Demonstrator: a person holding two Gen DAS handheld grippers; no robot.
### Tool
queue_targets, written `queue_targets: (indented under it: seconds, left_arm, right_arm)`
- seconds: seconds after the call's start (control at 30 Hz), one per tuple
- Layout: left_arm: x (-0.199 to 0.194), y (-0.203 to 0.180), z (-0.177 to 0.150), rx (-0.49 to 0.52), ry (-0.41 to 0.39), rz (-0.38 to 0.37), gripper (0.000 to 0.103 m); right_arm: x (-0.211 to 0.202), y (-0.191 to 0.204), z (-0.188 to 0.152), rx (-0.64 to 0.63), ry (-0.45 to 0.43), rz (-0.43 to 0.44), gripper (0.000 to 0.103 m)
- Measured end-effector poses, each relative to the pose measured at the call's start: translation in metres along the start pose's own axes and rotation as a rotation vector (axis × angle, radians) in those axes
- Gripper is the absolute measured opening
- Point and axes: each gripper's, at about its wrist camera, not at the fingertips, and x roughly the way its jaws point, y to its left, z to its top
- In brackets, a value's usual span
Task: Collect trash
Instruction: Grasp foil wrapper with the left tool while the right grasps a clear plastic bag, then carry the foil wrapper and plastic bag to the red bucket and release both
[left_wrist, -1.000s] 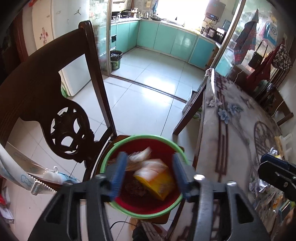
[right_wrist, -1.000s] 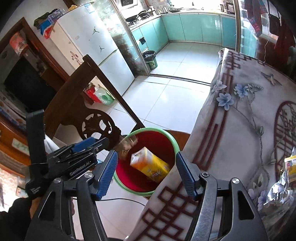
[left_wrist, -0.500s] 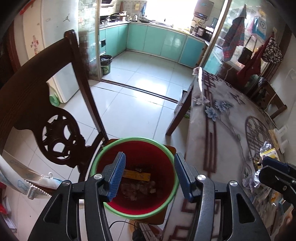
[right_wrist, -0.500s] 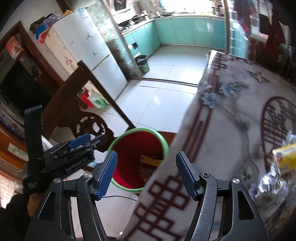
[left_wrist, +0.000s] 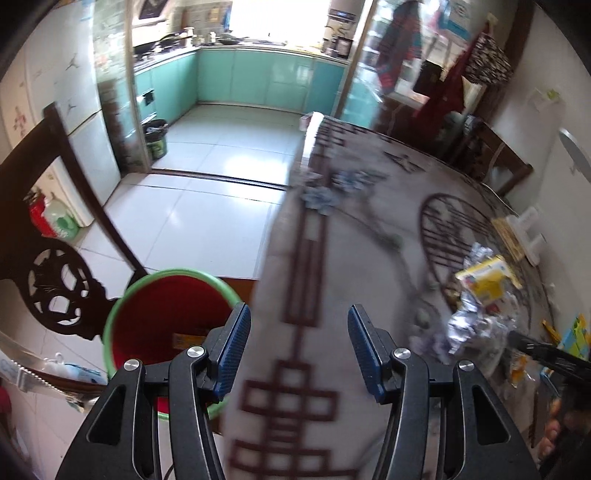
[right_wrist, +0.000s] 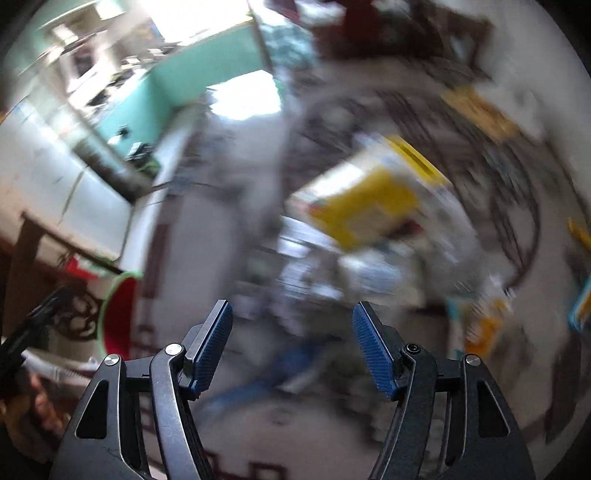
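A red bucket with a green rim (left_wrist: 162, 317) stands on a chair seat by the table's edge, with trash at its bottom; its rim also shows at the left of the right wrist view (right_wrist: 122, 291). On the patterned tablecloth (left_wrist: 332, 258) lies a pile of trash: a yellow carton (left_wrist: 484, 280) and crumpled foil (left_wrist: 469, 325). My left gripper (left_wrist: 299, 347) hangs open and empty over the table's edge. My right gripper (right_wrist: 291, 343) is open and empty above the blurred pile, with the yellow carton (right_wrist: 365, 206) ahead of it.
A dark carved wooden chair (left_wrist: 55, 280) stands left of the bucket. Beyond lie a white tiled floor (left_wrist: 192, 214) and a kitchen with teal cabinets (left_wrist: 258, 77). More wrappers and colourful packets (left_wrist: 569, 336) lie at the table's right. A white holder (left_wrist: 524, 236) sits further back.
The yellow carton and wrappers dropped into the bucket. Both grippers then swung right, from over the bucket to over the table; the right one now faces the trash pile.
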Motion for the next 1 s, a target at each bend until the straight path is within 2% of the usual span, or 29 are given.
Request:
queue_targets:
  seconds: [0.1,0.23,0.27,0.3,0.37,0.43,0.53,0.7,1.0]
  left_arm:
    - [0.002,-0.036,-0.004,0.031,0.01,-0.008,0.053]
    - [0.011,-0.086,-0.01,0.072,0.036,-0.03,0.053]
    - [0.014,-0.095,-0.011,0.079,0.042,-0.036,0.053]
    - [0.017,-0.104,-0.012,0.085,0.051,-0.041,0.053]
    - [0.026,-0.124,-0.014,0.095,0.069,-0.054,0.053]
    - [0.036,-0.142,-0.016,0.109,0.083,-0.062,0.053]
    - [0.052,-0.164,-0.02,0.121,0.112,-0.091,0.054]
    - [0.086,-0.195,-0.027,0.133,0.17,-0.127,0.054]
    - [0.138,-0.224,-0.032,0.118,0.247,-0.195,0.054]
  right_arm:
    - [0.025,-0.037,-0.004,0.063,0.085,-0.025,0.067]
    - [0.049,-0.057,-0.011,0.048,0.154,0.041,0.067]
    - [0.054,-0.058,-0.011,0.038,0.167,0.051,0.062]
    - [0.059,-0.059,-0.012,0.03,0.182,0.071,0.046]
    - [0.065,-0.063,-0.013,0.02,0.203,0.121,0.024]
    - [0.061,-0.066,-0.015,-0.002,0.2,0.152,0.017]
    - [0.038,-0.073,-0.012,-0.043,0.143,0.175,0.015]
    - [0.002,-0.079,-0.003,-0.118,0.032,0.137,0.015]
    - [-0.014,-0.094,0.004,-0.133,-0.001,0.116,0.015]
